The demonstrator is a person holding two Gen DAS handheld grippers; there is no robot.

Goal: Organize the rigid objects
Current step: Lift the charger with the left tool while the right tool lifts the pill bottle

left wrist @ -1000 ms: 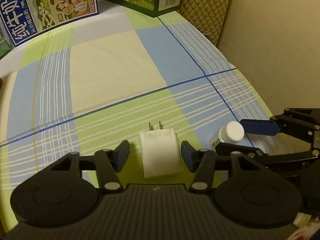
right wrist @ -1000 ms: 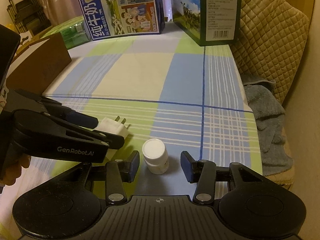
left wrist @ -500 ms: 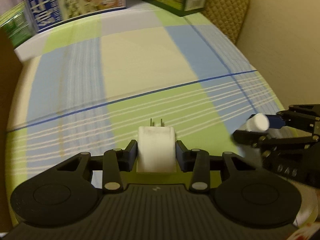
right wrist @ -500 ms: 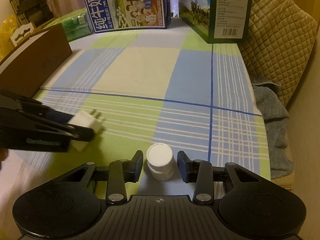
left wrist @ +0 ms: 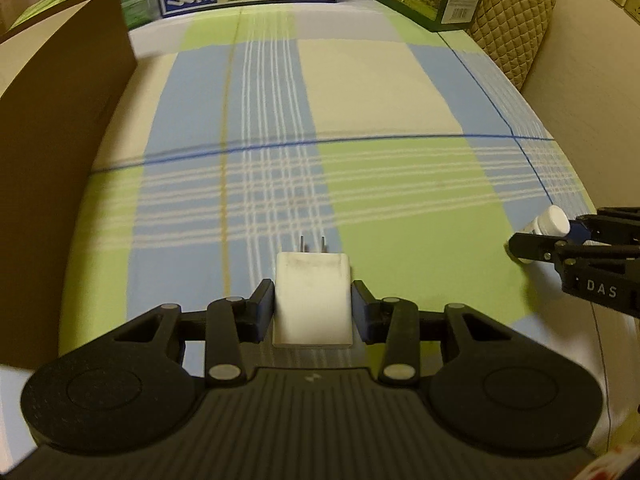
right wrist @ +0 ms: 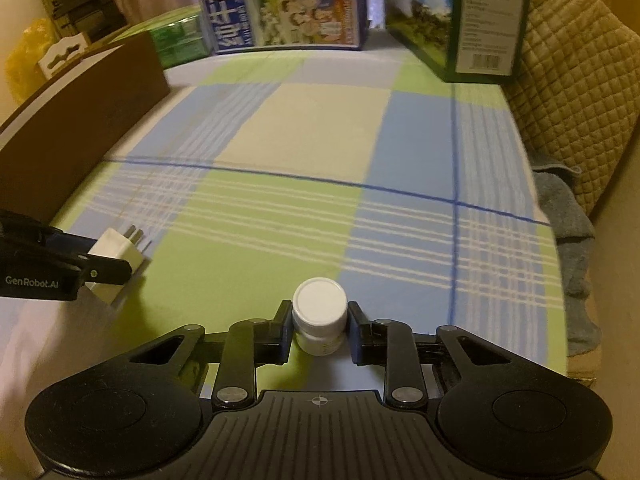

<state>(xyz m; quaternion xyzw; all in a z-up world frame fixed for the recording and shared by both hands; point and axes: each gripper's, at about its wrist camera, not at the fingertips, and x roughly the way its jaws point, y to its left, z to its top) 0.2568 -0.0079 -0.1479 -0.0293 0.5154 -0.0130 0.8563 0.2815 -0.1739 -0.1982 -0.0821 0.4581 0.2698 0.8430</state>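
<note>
White charger (left wrist: 313,300) clamped in left gripper (left wrist: 313,312); right gripper (right wrist: 319,326) closed on bottle (right wrist: 319,314)

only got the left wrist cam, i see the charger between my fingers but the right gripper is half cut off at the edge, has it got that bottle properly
Observer: Yes. The right gripper is shut on the white bottle, pads pressing just under its cap; the jaws have just been closing.
Operator: bottle upright
Observer: Yes, the right wrist view looks down on its round cap.
Operator: anything past the right side of the table
Observer: A grey towel hangs off that edge, below a quilted cushion.
</note>
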